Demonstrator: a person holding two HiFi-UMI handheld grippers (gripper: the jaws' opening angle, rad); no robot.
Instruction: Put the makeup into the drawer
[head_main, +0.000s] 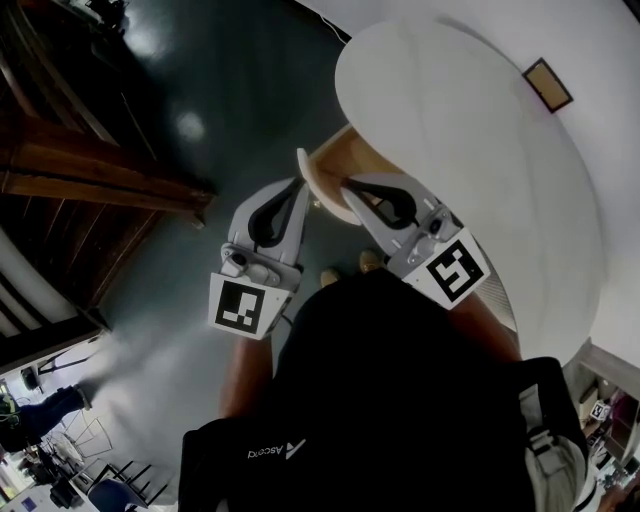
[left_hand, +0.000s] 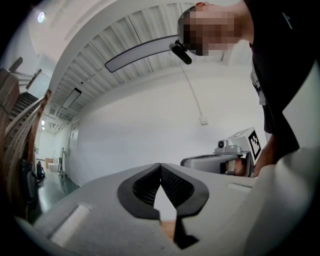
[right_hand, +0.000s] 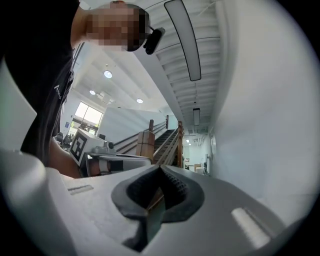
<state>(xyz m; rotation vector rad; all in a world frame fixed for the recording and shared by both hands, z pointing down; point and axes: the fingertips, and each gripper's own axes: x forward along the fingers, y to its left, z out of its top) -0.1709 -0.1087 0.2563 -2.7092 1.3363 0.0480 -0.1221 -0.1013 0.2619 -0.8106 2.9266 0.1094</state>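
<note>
White round table (head_main: 450, 130) shows in head view but no makeup or drawer anywhere, so progress can't be judged; L gripper (head_main: 297, 190) and R gripper (head_main: 352, 190) both have jaws together, empty, held level, prob. start or finish.

Right gripper (right_hand: 160, 169), own cam: my jaws are pressed together, black ribbed pads (right_hand: 178, 187) meeting at the tips, nothing between them. I'm pointing roughly level into the room. Left of my jaws is the left gripper (right_hand: 125, 162), seen side-on. Its marker cube (right_hand: 80, 143) sits at the back end, with a bare forearm (right_hand: 62, 161) behind it. Black shirt (right_hand: 40, 75) fills the upper left. Small camera (right_hand: 152, 40) at the person's head. Straight past my tips: wooden staircase (right_hand: 167, 140) with railing. Long ceiling light (right_hand: 183, 40) overhead. White wall (right_hand: 260, 110) takes the whole right side. Bright window (right_hand: 87, 116) far back left.
</note>
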